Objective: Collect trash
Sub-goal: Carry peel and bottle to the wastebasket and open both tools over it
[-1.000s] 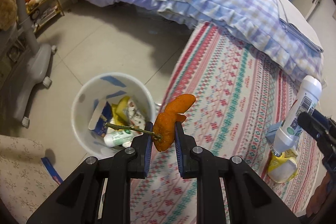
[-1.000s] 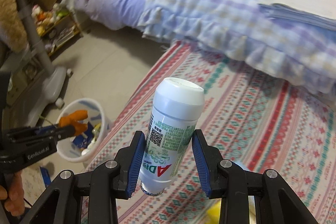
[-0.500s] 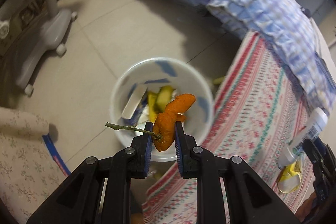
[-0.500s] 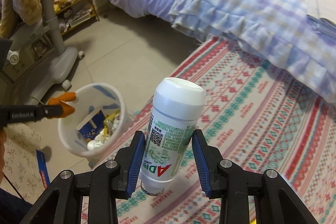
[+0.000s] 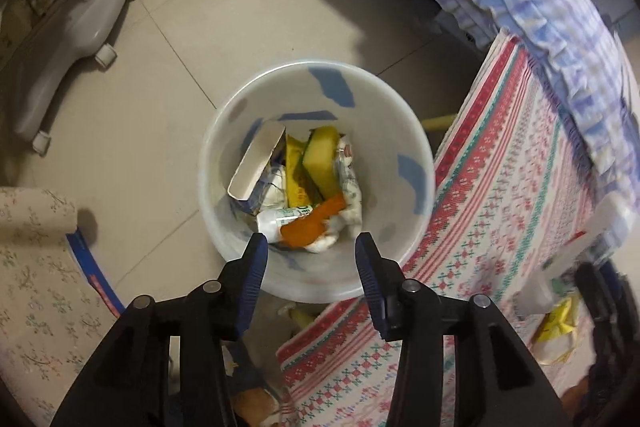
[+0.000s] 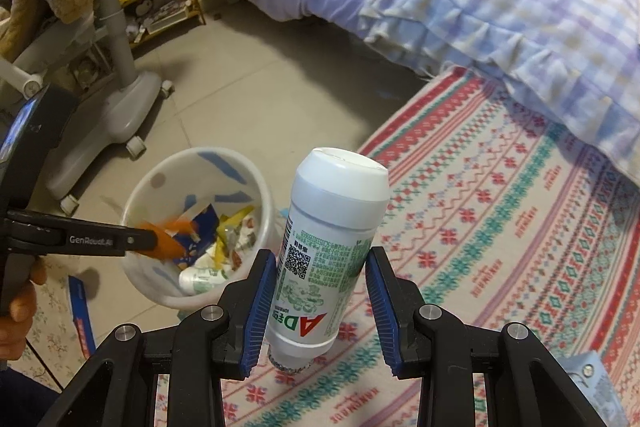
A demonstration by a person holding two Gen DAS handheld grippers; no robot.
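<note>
A white trash bin stands on the tiled floor at the rug's edge, holding wrappers, a carton and a small bottle. My left gripper is open right above it. The orange peel is loose inside the bin; in the right wrist view it shows blurred at the left gripper's tip, over the bin. My right gripper is shut on a white bottle with a green label, held upside down above the rug, to the right of the bin.
A patterned red and green rug covers the floor on the right. A bed with a checked blanket lies behind. A grey wheeled stand base is at the left. A yellow wrapper lies on the rug.
My left gripper moved over the bin, opened and let go of the orange peel, which dropped into the bin. My right gripper, with the bottle, came closer to the bin.
</note>
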